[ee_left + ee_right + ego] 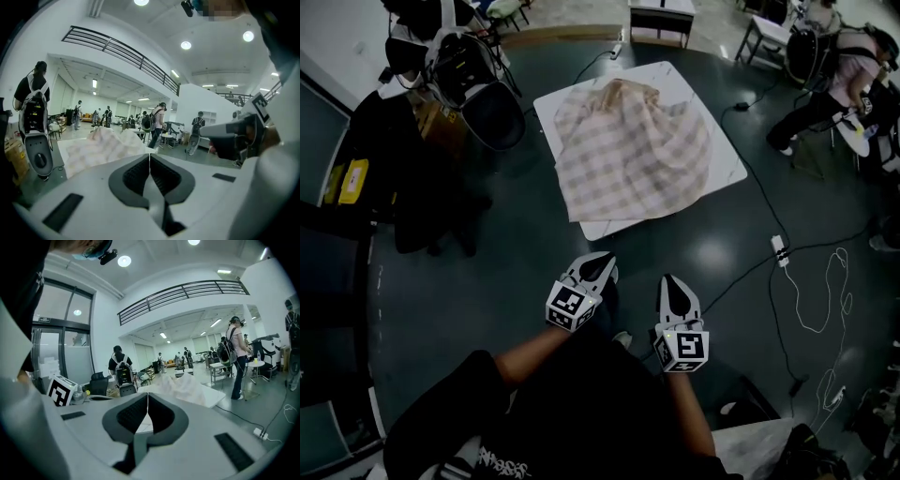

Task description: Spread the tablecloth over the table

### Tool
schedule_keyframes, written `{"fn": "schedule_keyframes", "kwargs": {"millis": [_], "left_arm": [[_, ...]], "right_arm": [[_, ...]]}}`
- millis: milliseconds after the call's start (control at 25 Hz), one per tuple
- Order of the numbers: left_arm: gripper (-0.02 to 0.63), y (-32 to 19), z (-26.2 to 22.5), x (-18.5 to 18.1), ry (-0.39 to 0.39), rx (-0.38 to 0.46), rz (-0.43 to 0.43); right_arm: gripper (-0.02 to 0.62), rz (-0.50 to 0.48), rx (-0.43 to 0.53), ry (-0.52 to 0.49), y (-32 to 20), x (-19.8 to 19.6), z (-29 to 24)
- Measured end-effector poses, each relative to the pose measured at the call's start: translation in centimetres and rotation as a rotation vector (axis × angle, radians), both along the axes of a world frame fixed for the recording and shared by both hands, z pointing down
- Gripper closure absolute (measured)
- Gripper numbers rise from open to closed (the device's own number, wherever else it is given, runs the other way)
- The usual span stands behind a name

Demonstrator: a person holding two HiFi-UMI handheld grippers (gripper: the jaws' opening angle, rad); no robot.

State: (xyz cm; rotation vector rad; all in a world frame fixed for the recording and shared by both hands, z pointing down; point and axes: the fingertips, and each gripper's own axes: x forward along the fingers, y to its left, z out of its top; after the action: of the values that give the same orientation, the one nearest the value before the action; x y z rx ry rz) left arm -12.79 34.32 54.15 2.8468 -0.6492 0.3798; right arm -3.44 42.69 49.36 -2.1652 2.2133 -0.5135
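Left gripper (602,264), right gripper (669,281): jaws pressed fully together, nothing between them. Both hang over the floor (478,281), well apart from the table (729,167). Checked tablecloth (633,155) lies rumpled on the table, whose corners stay bare. Bunched folds hide the tablecloth's far edge.

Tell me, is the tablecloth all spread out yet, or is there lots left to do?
Done: the checked tablecloth is on the white table, but it sits in a crumpled heap with bare table showing around it. In hand: nothing. The left gripper and right gripper are both shut, empty and short of the table. Left: reach the cloth, grip its edges and pull it flat.
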Motion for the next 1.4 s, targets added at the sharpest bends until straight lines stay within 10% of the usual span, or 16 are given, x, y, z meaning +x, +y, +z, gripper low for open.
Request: {"fn": "schedule_keyframes", "kwargs": {"millis": [720, 1160, 1400], "left_arm": [[0.584, -13.2, 18.7, 3.6, -0.338, -0.07, 0.331], [0.436, -15.0, 26.1, 4.4, -0.6, -0.12, 0.281], [0.468, -16.7, 26.7, 4.7, -0.564, -0.248, 0.047]], "right_arm": [[0.578, 0.004, -0.229, -0.027, -18.3, 6.7, 7.8], [0.578, -0.121, -0.275, -0.067, -21.3, 10.6, 10.4], [0.578, -0.266, -0.29, -0.092, -21.2, 13.5, 12.2]]}}
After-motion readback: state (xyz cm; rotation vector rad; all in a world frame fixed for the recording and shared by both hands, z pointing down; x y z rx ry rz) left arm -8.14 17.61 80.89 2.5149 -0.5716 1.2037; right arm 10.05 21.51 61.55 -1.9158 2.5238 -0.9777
